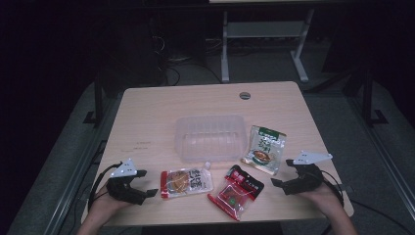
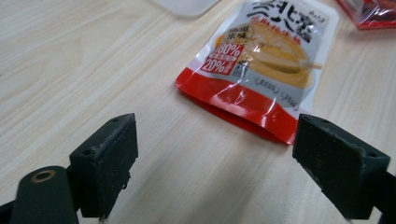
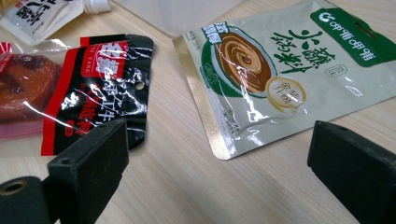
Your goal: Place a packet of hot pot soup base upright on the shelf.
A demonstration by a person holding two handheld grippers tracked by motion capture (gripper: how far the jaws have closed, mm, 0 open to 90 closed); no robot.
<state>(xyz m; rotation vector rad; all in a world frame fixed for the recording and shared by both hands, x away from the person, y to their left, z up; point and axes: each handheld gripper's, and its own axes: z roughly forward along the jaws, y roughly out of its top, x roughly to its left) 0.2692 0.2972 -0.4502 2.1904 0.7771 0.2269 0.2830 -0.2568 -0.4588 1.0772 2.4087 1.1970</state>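
Three pouches: lying flat along the near half of the desk [image 1: 147, 112], in front of a clear plastic tray [image 1: 210, 137].
Left hand-held gripper [image 1: 147, 183]: released, jaws wide apart with bare wood between them; rests at the near left corner of the desk, held by the person's left hand [image 1: 105, 203], jaws pointing toward the middle of the desk.
Right hand-held gripper [image 1: 281, 174]: released, jaws wide apart, nothing between the pads; sits at the near right edge, held by the right hand [image 1: 325, 193], jaws pointing toward the middle.
Red-and-white pouch [image 1: 187, 182]: nearest the left hand-held gripper, just beyond its jaws and not touching them; in the left gripper view its red bottom edge [image 2: 243, 105] faces the jaws.
Red-and-black pouch [image 1: 237, 192]: near the front edge, between the other two, tilted; its top end lies close to the green-and-white pouch.
Green-and-white pouch [image 1: 265, 148]: just right of the tray, near the right hand-held gripper, apart from it; the right gripper view shows its gold-edged corner [image 3: 219, 147] ahead of the jaws.
Tray: empty, clear, near the desk's centre, upright.
Grommet [image 1: 245, 95]: round, at the far edge of the desk.
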